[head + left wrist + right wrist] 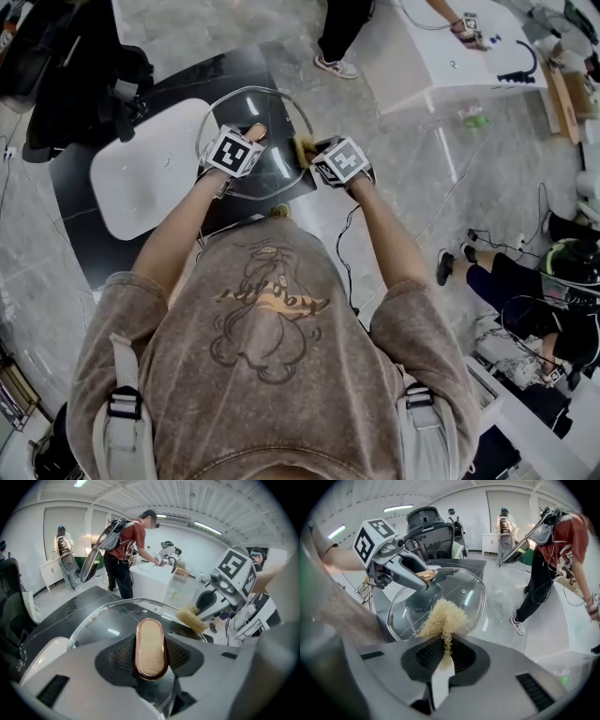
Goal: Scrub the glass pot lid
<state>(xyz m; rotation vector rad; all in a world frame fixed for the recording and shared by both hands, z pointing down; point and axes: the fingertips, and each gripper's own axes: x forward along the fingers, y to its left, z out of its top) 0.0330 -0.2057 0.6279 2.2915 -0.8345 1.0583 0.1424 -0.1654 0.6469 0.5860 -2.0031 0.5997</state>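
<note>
The glass pot lid [277, 141] is held tilted above the dark table, its steel rim [117, 603] curving round in the left gripper view. My left gripper [151, 657] is shut on the lid's oval copper-edged handle [151, 645]; the same grip shows in the right gripper view [424, 577]. My right gripper [443, 654] is shut on a tan fibre scrubber [442, 617]. The scrubber's bristles rest against the glass near the lid's right edge [302, 148]. In the head view both grippers, left [255, 134] and right [307, 152], sit close together over the lid.
Below the lid lies a black table [187, 89] with a white oval board [141, 178] on it. A person's feet [336, 64] stand by a white table [441, 66] beyond. Cables [487, 246] trail on the marble floor. An office chair [429, 522] stands behind.
</note>
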